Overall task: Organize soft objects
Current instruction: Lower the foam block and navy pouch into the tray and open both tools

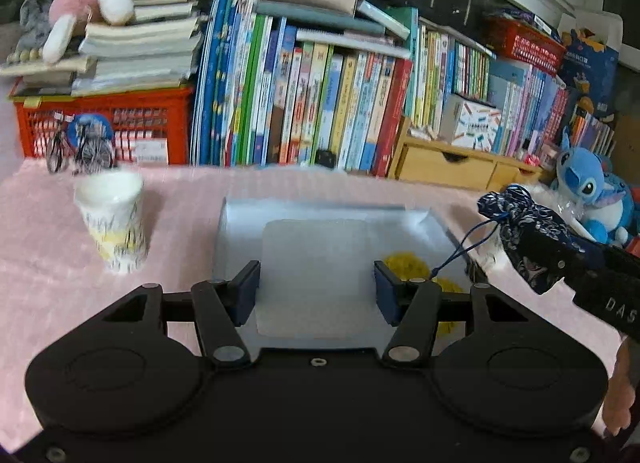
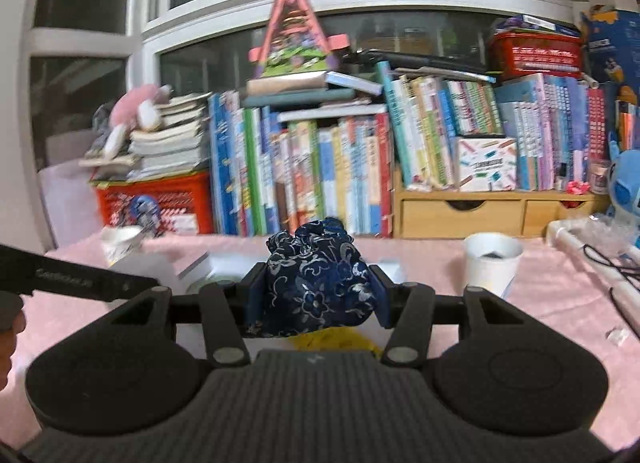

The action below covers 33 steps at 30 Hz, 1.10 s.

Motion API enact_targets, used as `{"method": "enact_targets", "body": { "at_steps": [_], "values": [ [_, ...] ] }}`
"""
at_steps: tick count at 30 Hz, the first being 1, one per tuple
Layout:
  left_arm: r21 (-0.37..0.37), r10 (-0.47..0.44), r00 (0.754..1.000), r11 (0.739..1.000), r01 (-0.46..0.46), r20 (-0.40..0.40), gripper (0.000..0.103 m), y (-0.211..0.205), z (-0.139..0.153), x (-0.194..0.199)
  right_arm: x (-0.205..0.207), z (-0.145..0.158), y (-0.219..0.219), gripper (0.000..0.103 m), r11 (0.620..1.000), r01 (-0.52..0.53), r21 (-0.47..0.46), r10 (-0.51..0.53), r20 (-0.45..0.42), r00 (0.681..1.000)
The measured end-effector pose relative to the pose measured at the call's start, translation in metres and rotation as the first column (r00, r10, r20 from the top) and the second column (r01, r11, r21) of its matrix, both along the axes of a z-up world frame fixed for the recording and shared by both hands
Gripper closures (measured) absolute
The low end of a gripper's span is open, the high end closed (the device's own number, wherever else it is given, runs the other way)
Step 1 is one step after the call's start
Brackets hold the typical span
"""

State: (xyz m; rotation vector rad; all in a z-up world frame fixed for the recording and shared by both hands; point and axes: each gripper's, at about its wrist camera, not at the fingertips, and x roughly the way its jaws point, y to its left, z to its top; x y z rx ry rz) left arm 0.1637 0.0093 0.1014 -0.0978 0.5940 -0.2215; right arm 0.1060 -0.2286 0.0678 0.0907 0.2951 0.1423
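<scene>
The right gripper [image 2: 316, 295] clamps its jaws on the navy floral pouch [image 2: 316, 283], held above the grey tray [image 1: 240, 231] mid-surface. Lower it gently beside the yellow soft item [image 1: 404, 265]. The left gripper [image 1: 316, 287] hovers there, jaws open and empty; the patterned cup [image 1: 114, 223] stands near the tray's left edge.

**Matte black handheld grippers, blue pads, bare skin**

The left black plastic two-finger gripper [image 1: 316, 287] has round housings at 4 and 8 o'clock, silver pivot screws and blue rubber pads [image 1: 246, 290]. The right black gripper [image 2: 316, 295] matches it, with a ribbed centre panel. White lettering marks each casing. A bare-skinned hand [image 1: 619, 391] shows at 4 o'clock.
</scene>
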Motion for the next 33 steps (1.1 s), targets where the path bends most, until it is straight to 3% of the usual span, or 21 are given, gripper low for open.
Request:
{"method": "enact_targets", "body": {
  "at_steps": [8, 21, 33],
  "values": [
    [-0.001, -0.009, 1.000, 1.000, 0.009, -0.015, 0.047, -0.011, 0.012, 0.059, 0.055, 0.012, -0.020, 0.046, 0.999, 0.027, 0.030, -0.024, -0.075, 0.997],
    [0.058, -0.006, 0.976, 0.998, 0.019, -0.218, 0.047, -0.046, -0.025, 0.164, 0.147, -0.019, -0.012, 0.045, 0.999, 0.029, 0.012, -0.024, -0.323, 0.946],
    [0.084, -0.015, 0.955, 0.996, 0.042, -0.297, 0.046, -0.064, -0.054, 0.194, 0.184, -0.044, -0.006, 0.044, 1.000, 0.004, -0.021, -0.013, -0.423, 0.906]
  ]
}}
